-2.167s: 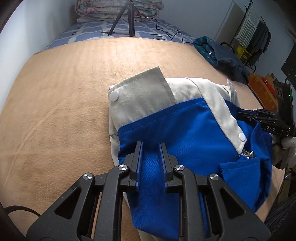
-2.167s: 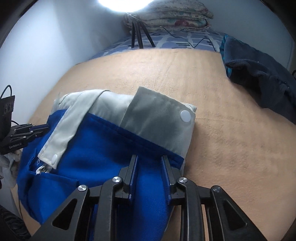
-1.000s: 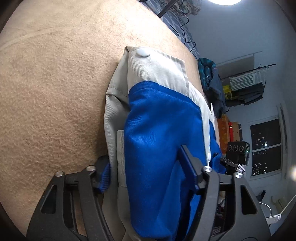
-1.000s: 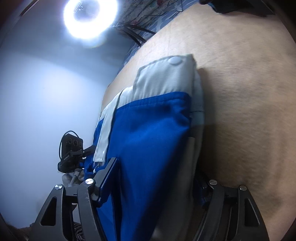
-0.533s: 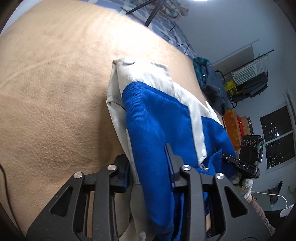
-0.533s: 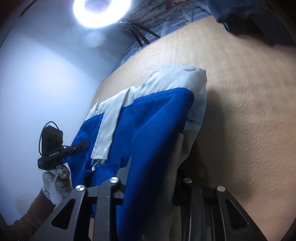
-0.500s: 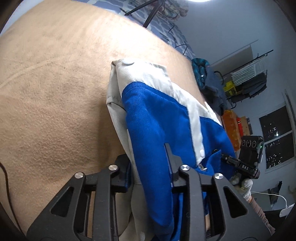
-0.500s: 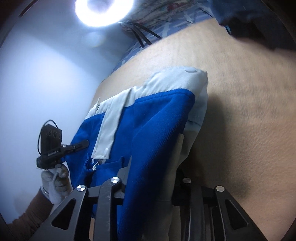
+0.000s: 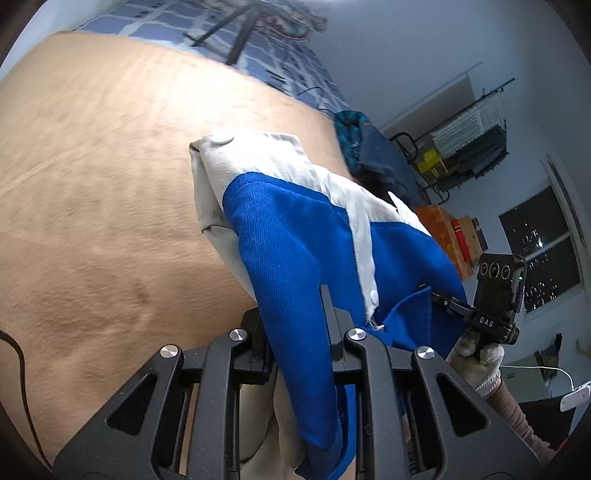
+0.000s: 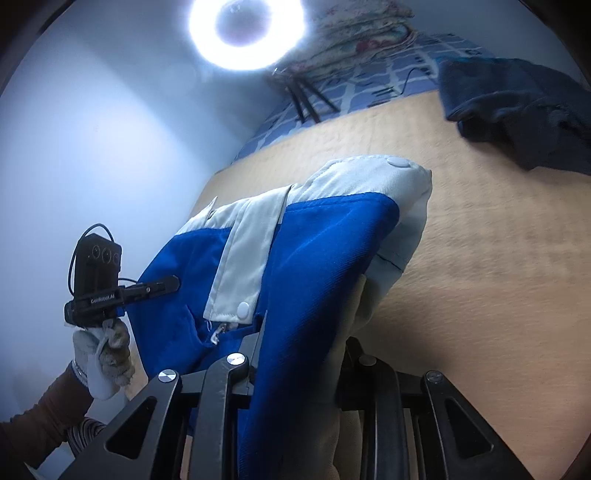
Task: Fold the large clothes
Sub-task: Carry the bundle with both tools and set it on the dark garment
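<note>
Folded jacket [image 9: 295,240] is lying on the bed's tan blanket [image 9: 92,184], its near edge being held up by both grippers. Fabric: royal-blue ribbed twill body, pale grey-white smooth woven panels along collar and placket, round white snap buttons [image 9: 224,139] showing at the far corner and on the placket strip.

Left gripper [image 9: 293,332] is clamping a thick bunch of blue cloth between its black fingers [image 9: 328,317]; the fold is bulging out between them. Right gripper [image 10: 303,354] is likewise pinching the stacked blue and grey layers, the fingers [image 10: 255,343] pressed against both sides of the bundle.

Blanket is looking short-piled and fleecy, with faint ridged lines. Further along the bed, a rumpled dark navy garment [image 10: 517,107] is sitting well apart from the jacket. A bright ring light [image 10: 246,33] is glaring above black tripod legs [image 10: 306,99]. A blue-and-white checked sheet [image 9: 280,70] is showing past the blanket's far edge.
</note>
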A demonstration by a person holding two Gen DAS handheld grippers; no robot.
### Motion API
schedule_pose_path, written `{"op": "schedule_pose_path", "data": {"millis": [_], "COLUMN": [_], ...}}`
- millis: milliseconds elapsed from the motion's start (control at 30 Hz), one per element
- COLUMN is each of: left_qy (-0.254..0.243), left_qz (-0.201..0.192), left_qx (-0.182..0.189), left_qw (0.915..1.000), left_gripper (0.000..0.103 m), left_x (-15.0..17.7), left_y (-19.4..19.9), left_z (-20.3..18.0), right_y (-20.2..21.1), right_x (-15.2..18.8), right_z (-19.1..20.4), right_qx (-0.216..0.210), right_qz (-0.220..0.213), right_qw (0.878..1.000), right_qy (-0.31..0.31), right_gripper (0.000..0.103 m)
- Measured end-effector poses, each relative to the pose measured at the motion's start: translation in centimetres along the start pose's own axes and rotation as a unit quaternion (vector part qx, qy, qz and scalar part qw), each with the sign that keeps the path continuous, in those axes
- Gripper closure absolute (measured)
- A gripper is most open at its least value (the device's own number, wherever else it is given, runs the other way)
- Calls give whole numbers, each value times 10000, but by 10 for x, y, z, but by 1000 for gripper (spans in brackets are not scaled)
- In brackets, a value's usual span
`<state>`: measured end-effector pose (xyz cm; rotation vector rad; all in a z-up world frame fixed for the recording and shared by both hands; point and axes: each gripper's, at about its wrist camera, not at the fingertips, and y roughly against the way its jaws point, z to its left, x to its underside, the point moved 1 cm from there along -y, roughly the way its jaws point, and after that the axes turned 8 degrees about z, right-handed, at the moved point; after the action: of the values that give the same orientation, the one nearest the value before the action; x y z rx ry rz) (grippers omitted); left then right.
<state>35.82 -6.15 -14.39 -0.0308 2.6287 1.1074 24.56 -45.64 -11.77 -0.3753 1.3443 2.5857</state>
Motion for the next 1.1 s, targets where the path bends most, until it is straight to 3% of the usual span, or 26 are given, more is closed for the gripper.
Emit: {"op": "schedule_pose_path", "data": {"millis": [233, 533, 1100], "left_qy": [-312, -756, -1335], "left_qz": [-40, -197, -325], "left_qx": [239, 707, 1042], "left_qw": [9992, 9944, 9850], "left_gripper": [86, 86, 86], "left_x": [-26, -87, -228], "left_y": [-18, -62, -161], "left_z": [-40, -98, -181], "right_y": [44, 103, 179], "right_x": [-6, -40, -143], "right_z": [-27, -72, -175], "right_qx": [-75, 11, 331], "right_qz": [-400, -925, -1880], "right_qw": [9990, 9953, 9799], "right_qy": [-188, -281, -586], "right_gripper": [79, 80, 80]}}
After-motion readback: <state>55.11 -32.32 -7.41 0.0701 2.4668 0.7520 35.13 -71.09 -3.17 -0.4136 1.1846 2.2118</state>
